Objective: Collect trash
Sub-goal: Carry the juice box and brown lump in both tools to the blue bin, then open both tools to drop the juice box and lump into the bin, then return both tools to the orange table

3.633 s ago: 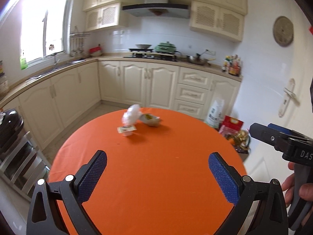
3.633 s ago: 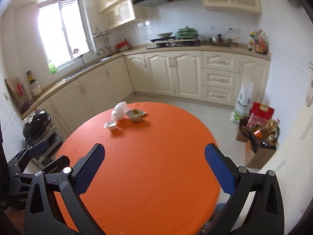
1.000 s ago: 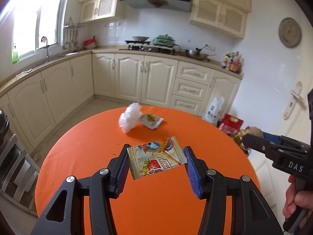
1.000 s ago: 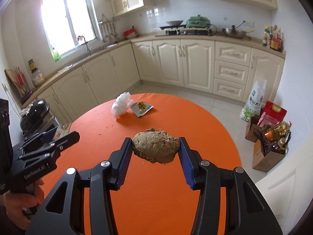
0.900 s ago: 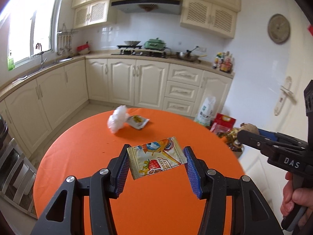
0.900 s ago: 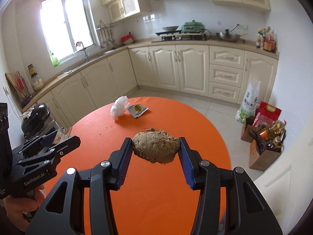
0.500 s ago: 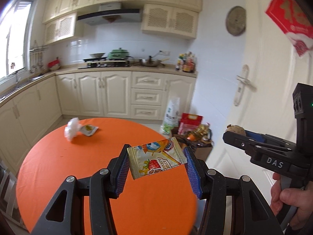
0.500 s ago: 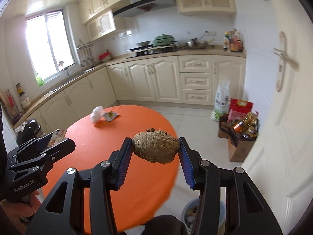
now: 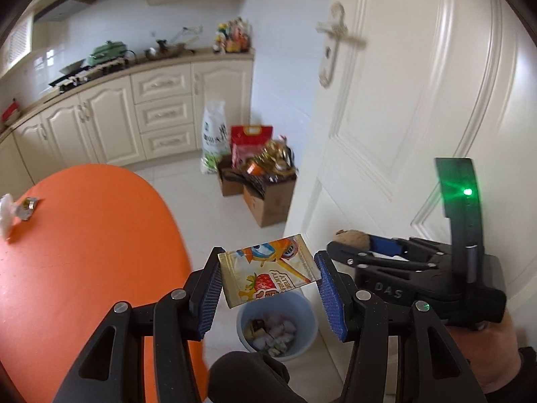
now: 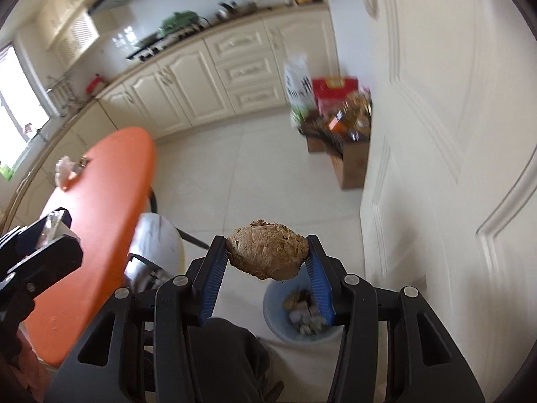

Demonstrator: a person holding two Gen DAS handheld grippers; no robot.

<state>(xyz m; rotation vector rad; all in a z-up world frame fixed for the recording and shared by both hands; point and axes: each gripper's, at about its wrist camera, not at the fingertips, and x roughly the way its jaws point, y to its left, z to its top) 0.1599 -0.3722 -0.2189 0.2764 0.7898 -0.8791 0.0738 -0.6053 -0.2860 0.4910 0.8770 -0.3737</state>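
My left gripper (image 9: 268,280) is shut on a yellow strawberry snack wrapper (image 9: 268,273), held flat between the blue pads. My right gripper (image 10: 266,258) is shut on a brown crumpled lump (image 10: 267,253); it also shows in the left wrist view, right of the wrapper, with the lump (image 9: 352,237) at its tip. A light blue trash bin (image 9: 302,336) with scraps in it stands on the floor below and just beyond both grippers; the same trash bin (image 10: 278,322) shows under the lump. A white crumpled tissue (image 9: 5,213) and a small packet (image 9: 28,205) lie on the orange table (image 9: 84,252).
A white door (image 9: 402,117) stands close on the right. Cardboard boxes (image 9: 265,198) and bags of groceries sit on the floor by the cabinets (image 9: 161,114). A person's dark knee (image 9: 248,379) is in front of the bin. A stool (image 10: 154,245) stands under the table's edge.
Both grippers have swung right, away from the table, and tipped downward with their loads still held. The bin and the door have come into view.
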